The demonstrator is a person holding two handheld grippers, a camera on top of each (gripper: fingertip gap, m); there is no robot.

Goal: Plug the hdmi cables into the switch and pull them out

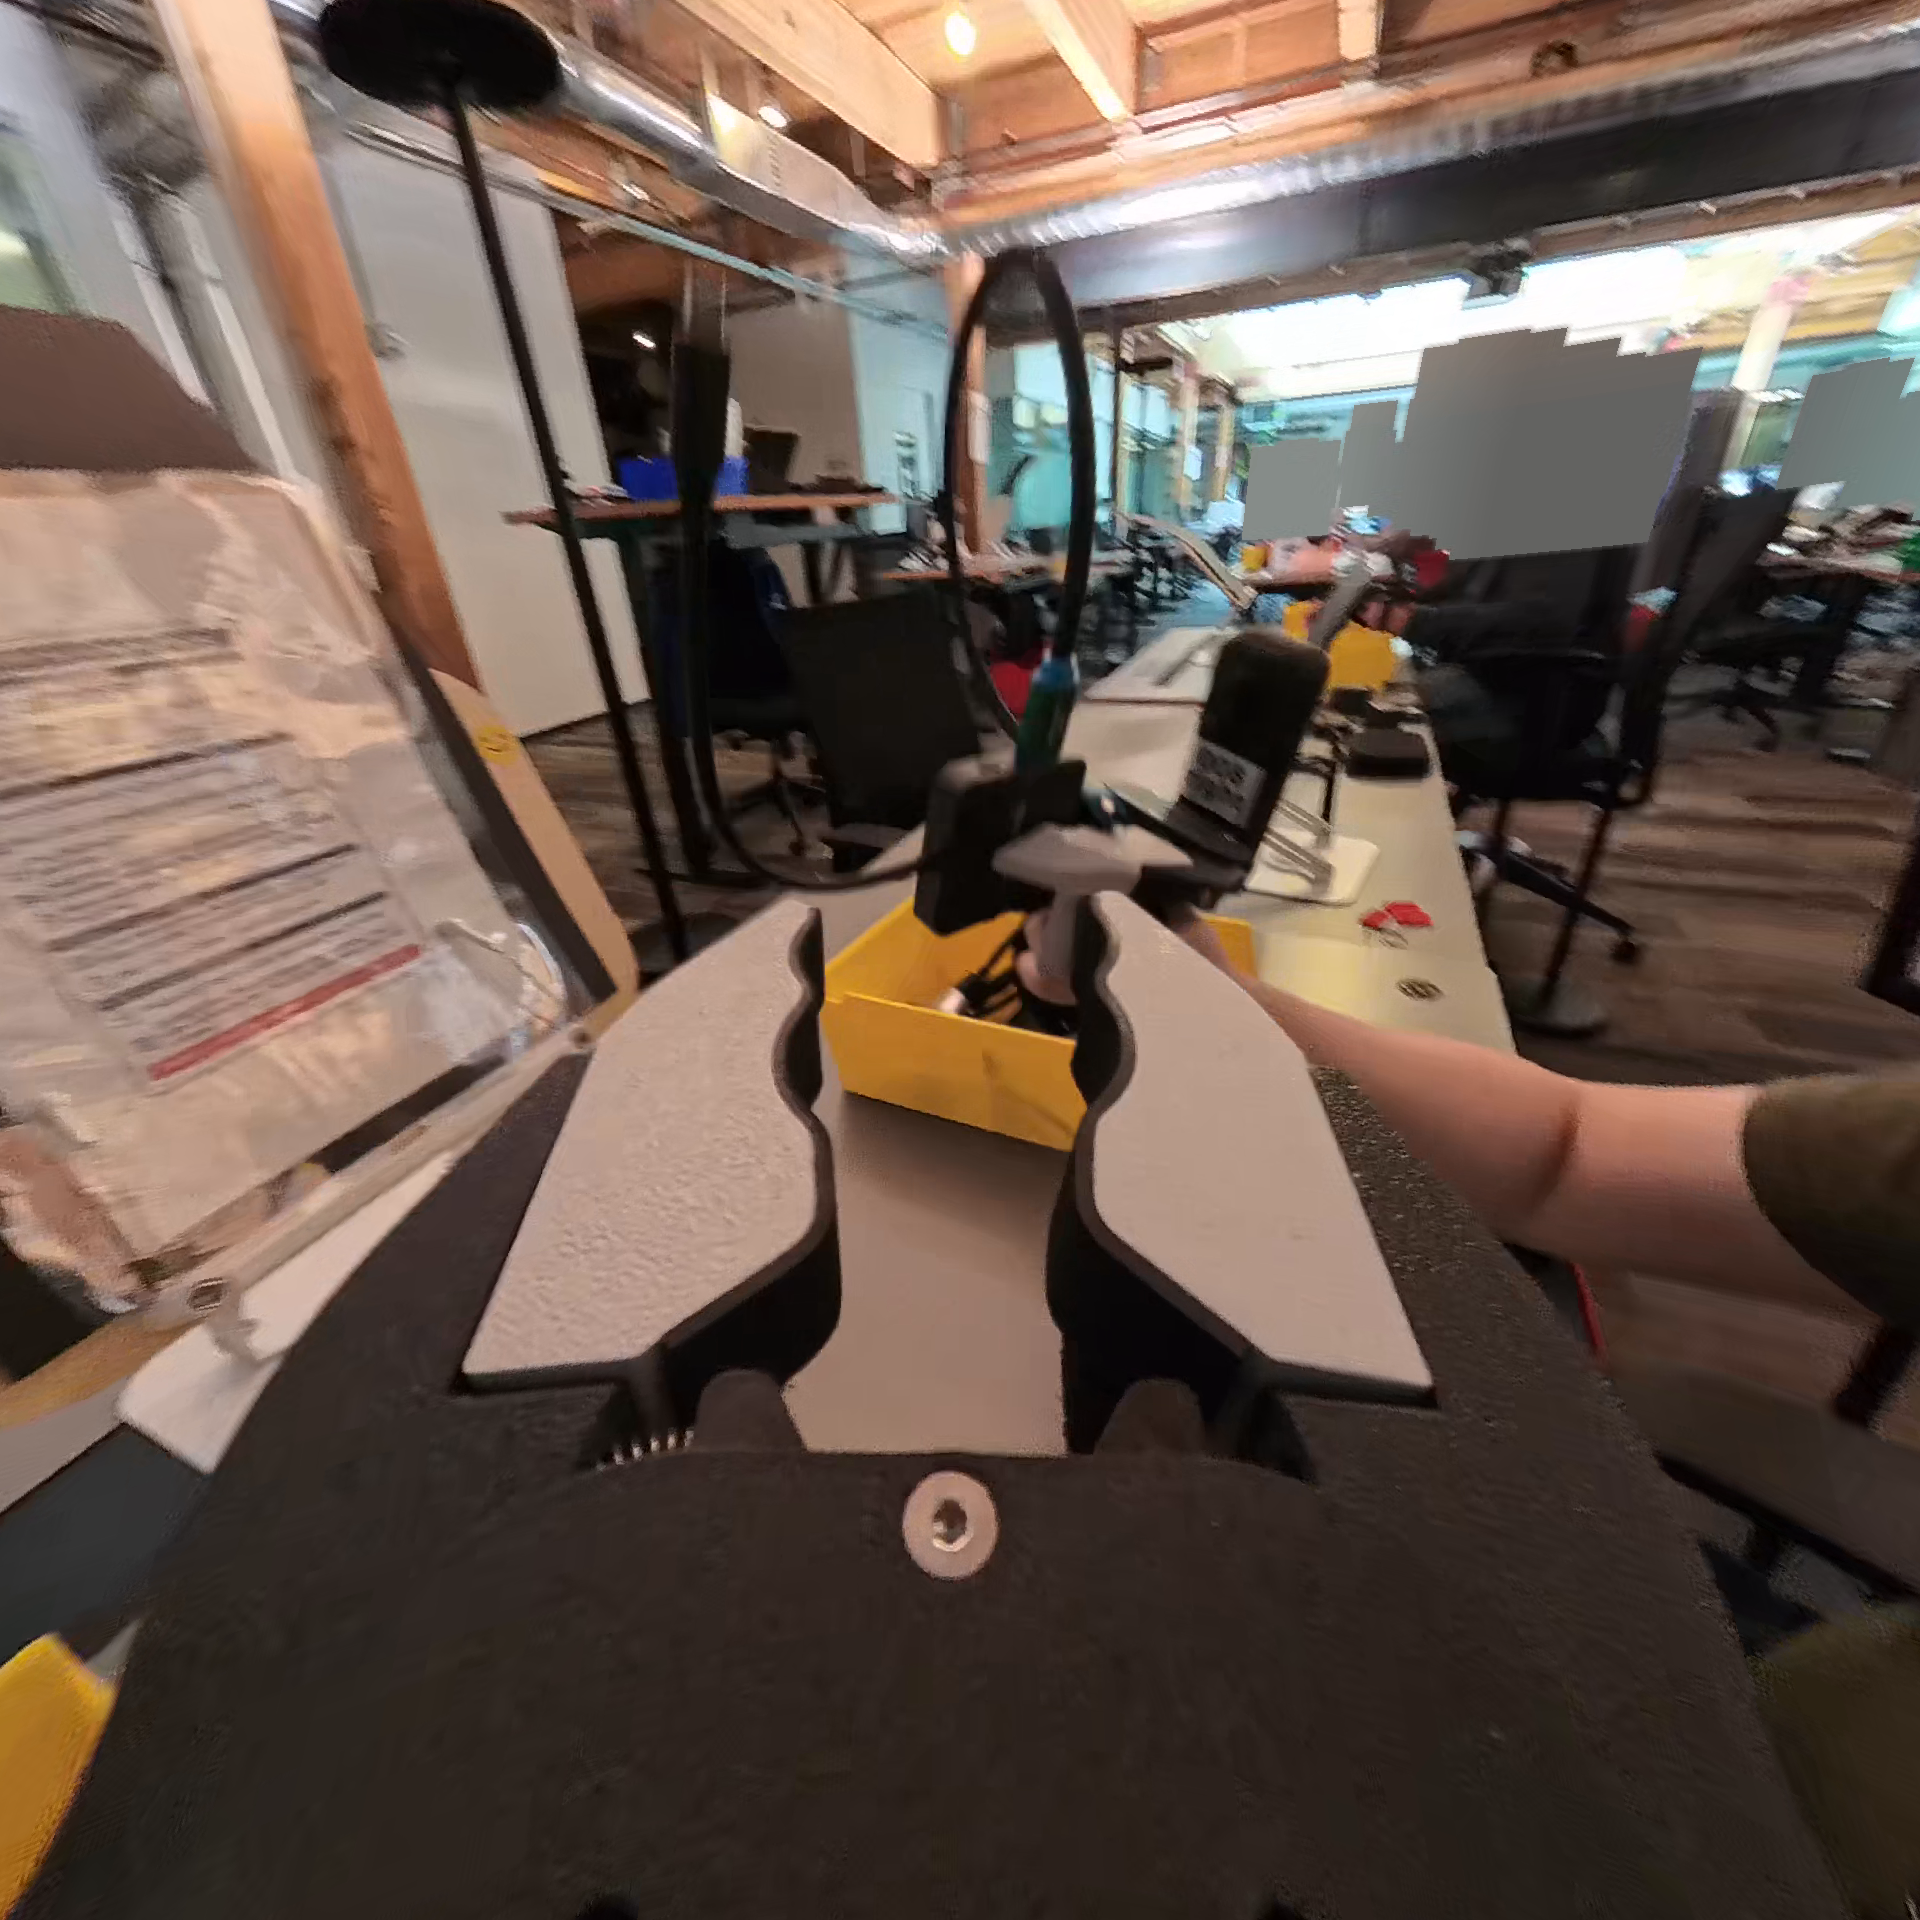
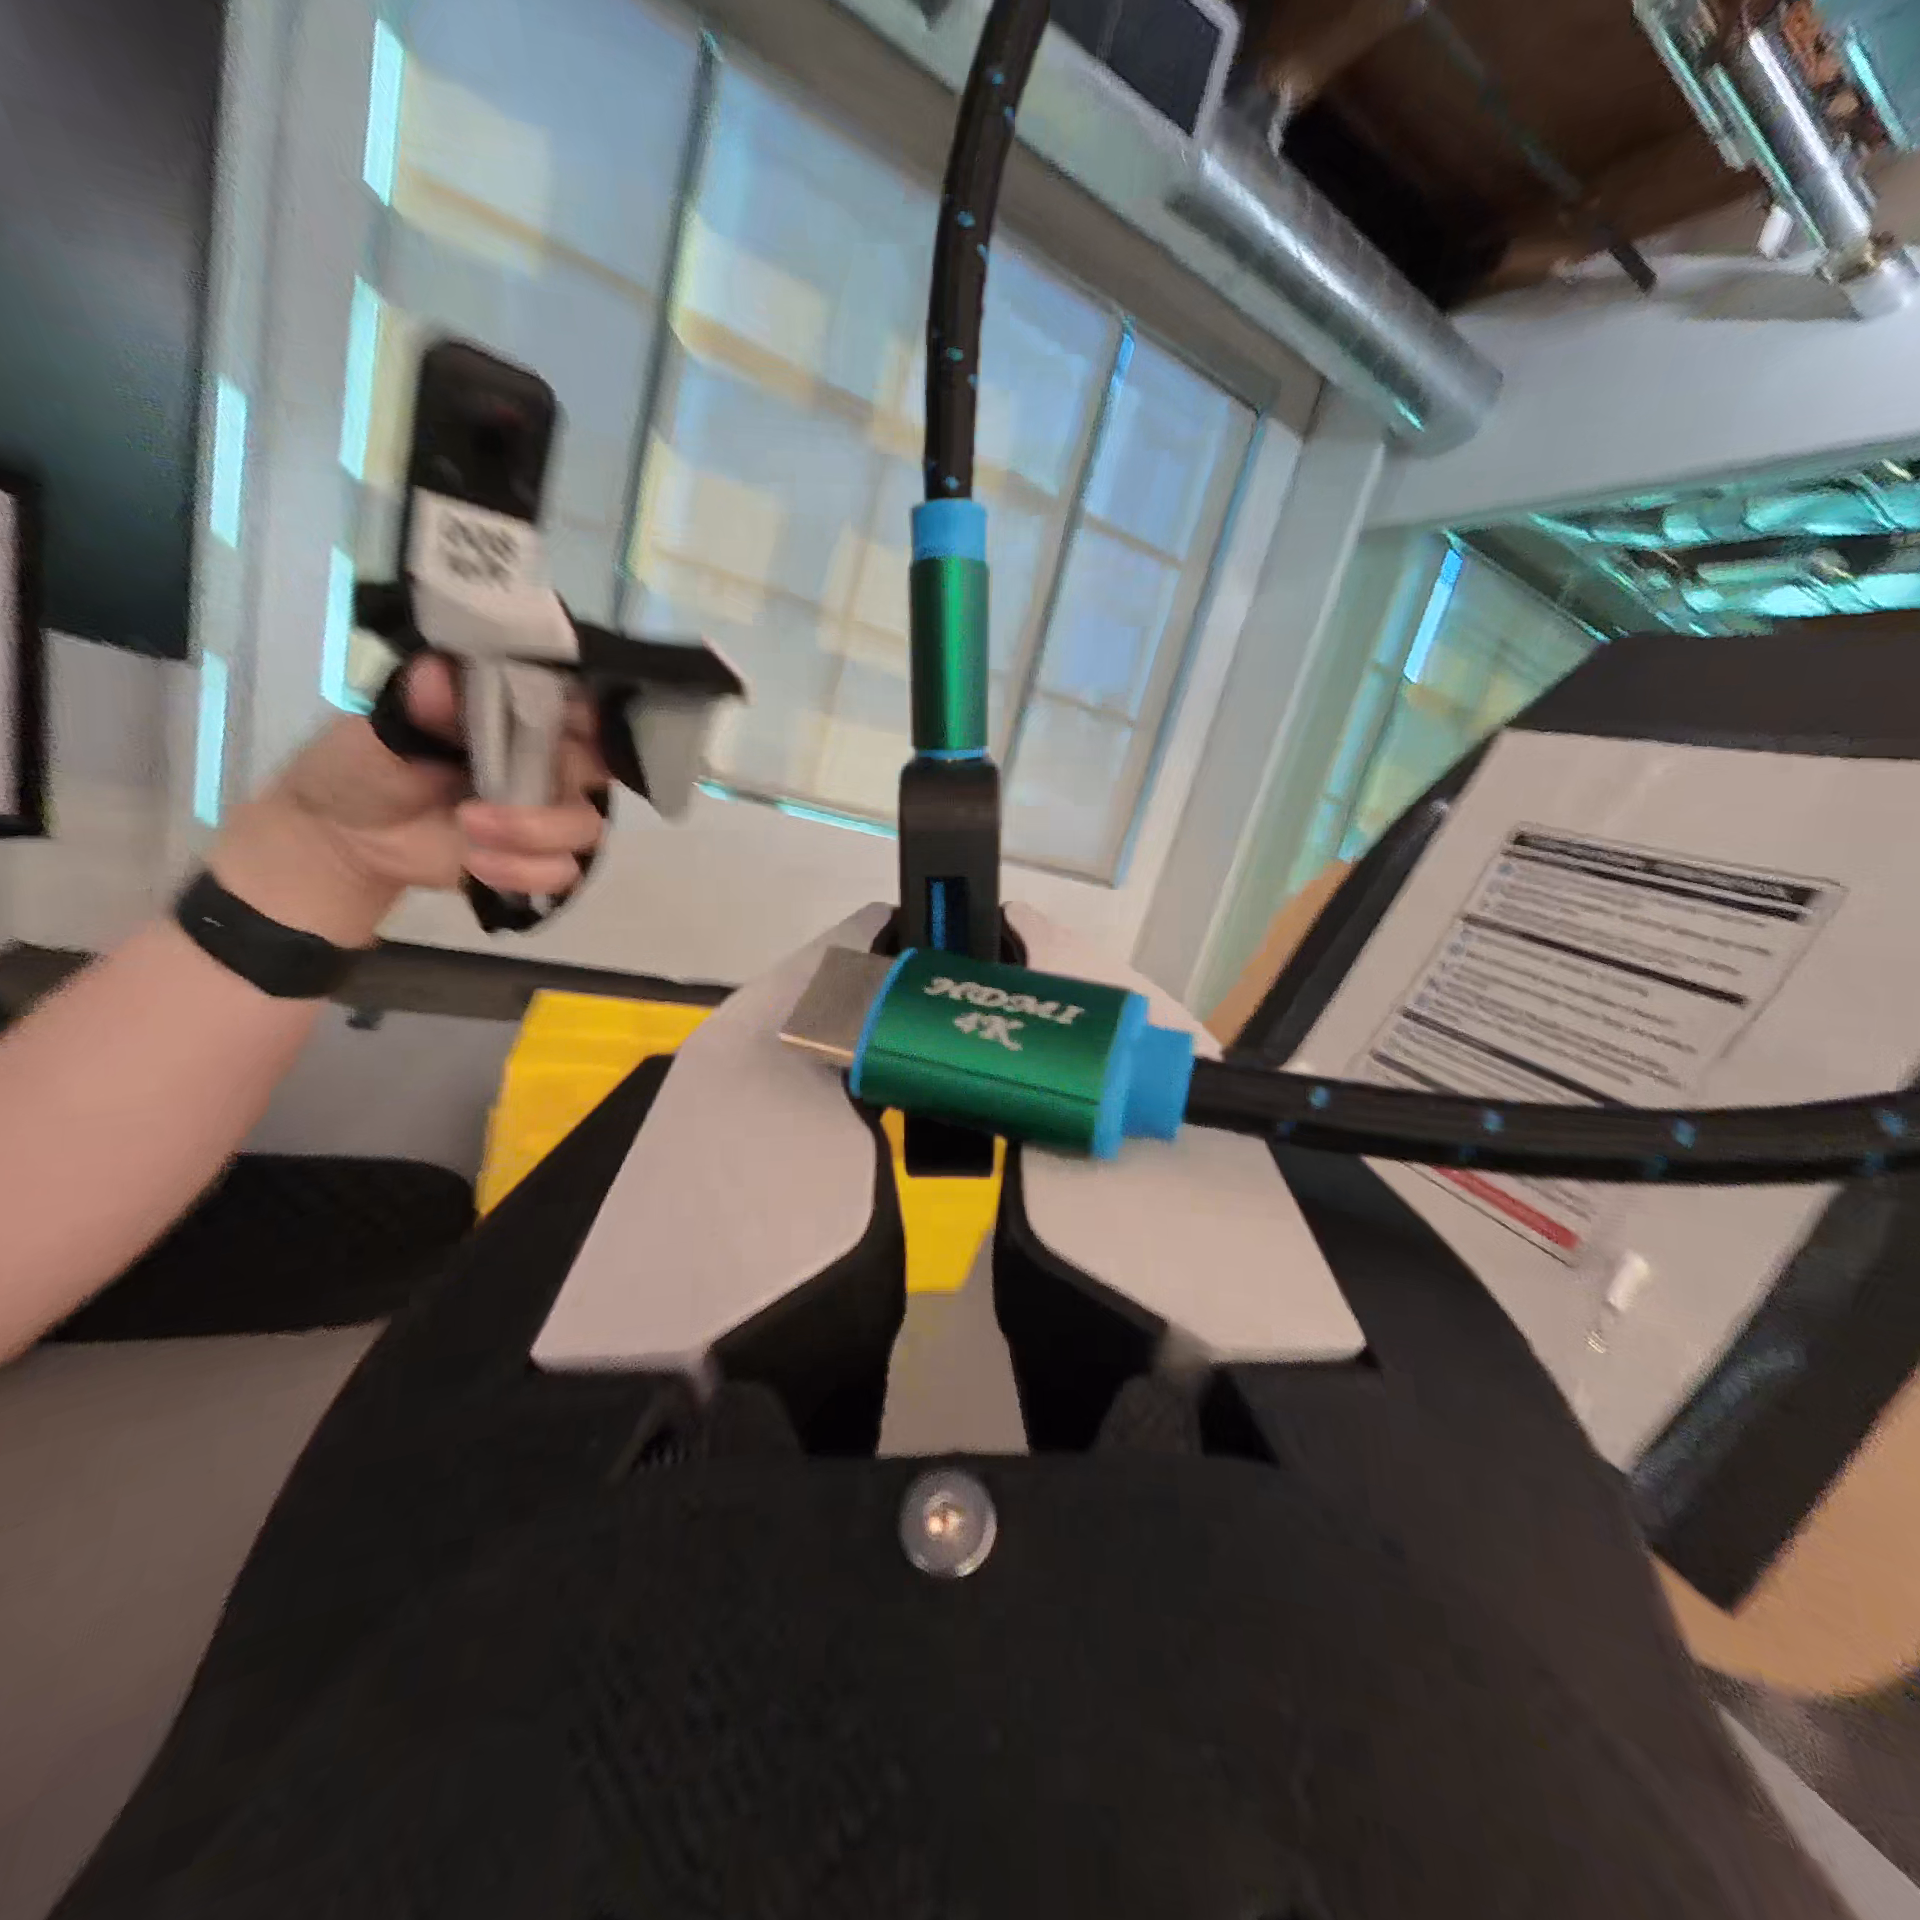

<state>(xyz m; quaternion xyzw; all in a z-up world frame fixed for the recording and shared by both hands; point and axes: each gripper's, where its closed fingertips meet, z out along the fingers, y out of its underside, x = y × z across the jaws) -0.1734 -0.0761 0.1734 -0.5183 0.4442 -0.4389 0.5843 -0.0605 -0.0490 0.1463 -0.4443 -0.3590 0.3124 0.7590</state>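
Note:
In the right wrist view my right gripper [image 2: 943,930] is shut on a small black switch [image 2: 948,831], held upright. A green and blue HDMI plug [image 2: 951,644] sits in the switch's top, its black braided cable [image 2: 966,260] rising out of view. A second green HDMI plug [image 2: 997,1049] lies loose across my right fingers, metal tip pointing left. My left gripper [image 1: 956,925] is open and empty, a short way from the switch [image 1: 971,842]. The left gripper also shows far left in the right wrist view [image 2: 665,727], apart from the switch.
A yellow bin [image 1: 935,1060] with dark cables stands on the white table [image 1: 1351,966] under the switch. A clear stand with a printed sheet [image 1: 208,810] is at the left. A black lamp pole [image 1: 561,499] and office chairs [image 1: 1558,707] are beyond. Left tips to right tips: about 12 cm.

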